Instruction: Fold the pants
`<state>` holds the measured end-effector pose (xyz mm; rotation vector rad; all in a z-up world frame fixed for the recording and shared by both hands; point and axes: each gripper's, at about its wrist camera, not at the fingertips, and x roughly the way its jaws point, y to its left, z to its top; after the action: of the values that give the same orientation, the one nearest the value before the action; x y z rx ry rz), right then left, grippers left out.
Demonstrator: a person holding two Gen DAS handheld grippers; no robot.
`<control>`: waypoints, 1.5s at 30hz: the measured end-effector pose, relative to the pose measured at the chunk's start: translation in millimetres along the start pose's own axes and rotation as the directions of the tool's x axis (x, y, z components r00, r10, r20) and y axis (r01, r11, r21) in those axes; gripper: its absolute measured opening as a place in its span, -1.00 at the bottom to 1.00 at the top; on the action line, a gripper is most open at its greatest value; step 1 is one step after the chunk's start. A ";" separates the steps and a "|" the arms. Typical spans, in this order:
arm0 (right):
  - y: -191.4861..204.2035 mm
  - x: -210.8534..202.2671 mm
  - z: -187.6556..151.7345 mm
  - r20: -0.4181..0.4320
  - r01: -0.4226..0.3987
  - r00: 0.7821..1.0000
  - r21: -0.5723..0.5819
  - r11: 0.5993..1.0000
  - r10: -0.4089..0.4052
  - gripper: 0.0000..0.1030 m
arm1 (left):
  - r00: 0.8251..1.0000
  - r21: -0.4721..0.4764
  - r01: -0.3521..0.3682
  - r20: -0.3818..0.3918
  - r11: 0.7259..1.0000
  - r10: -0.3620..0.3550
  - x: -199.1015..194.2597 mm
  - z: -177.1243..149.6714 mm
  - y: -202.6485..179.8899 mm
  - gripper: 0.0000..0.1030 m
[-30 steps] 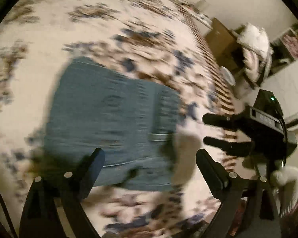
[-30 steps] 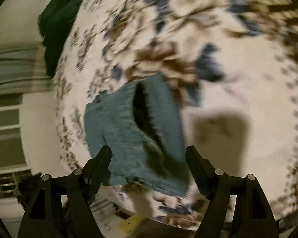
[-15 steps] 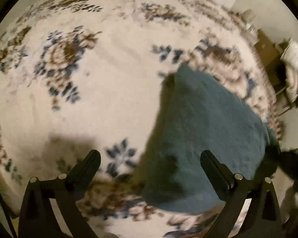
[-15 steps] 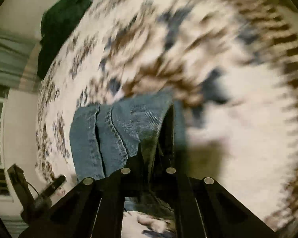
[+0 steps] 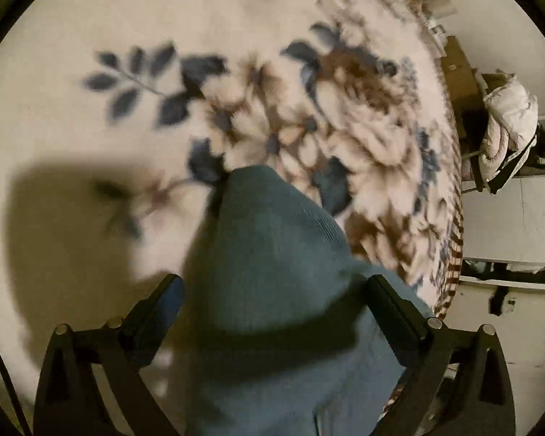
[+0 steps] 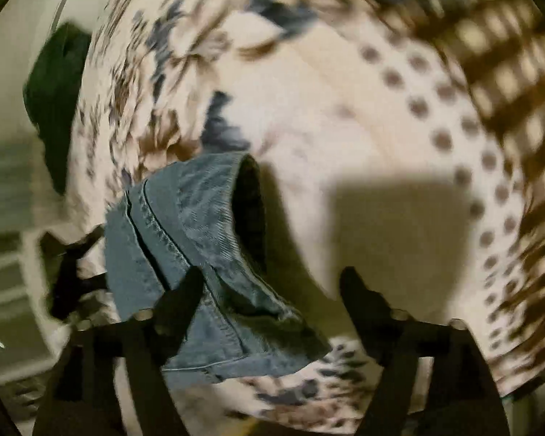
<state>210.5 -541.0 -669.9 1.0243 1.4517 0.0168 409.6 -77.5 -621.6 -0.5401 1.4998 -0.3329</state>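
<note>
Blue denim pants (image 5: pixel 272 272) lie folded in a bundle on a cream floral bedspread (image 5: pixel 91 163). In the left wrist view the bundle fills the lower middle, and my left gripper (image 5: pixel 272 290) is open with its fingers either side of the folded denim. In the right wrist view the pants (image 6: pixel 200 236) lie lower left, showing seams and a dark gap between layers. My right gripper (image 6: pixel 272 283) is open; its left finger (image 6: pixel 178 298) overlaps the denim edge, its right finger is over bare bedspread.
The bedspread's striped border (image 6: pixel 490 54) marks the bed edge. A dark green garment (image 6: pixel 54 101) lies at the far edge. White bedding (image 5: pixel 508 120) and cabinets (image 5: pixel 508 218) stand beyond the bed on the right. The other gripper (image 6: pixel 69 272) shows at left, blurred.
My right gripper was shut on the denim edge half a second ago and is now open. My left gripper has moved closer over the bundle, still open.
</note>
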 end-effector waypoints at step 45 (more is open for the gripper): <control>-8.3 77.7 -92.2 0.064 -0.336 0.942 0.172 0.926 0.330 -0.49 | 0.977 0.302 -0.212 0.045 0.930 0.208 -12.5 -132.9 -11.9 0.40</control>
<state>146.8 -450.0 -717.3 1.4065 1.2490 0.1144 278.5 -98.4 -602.9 -0.1330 1.4443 -0.3840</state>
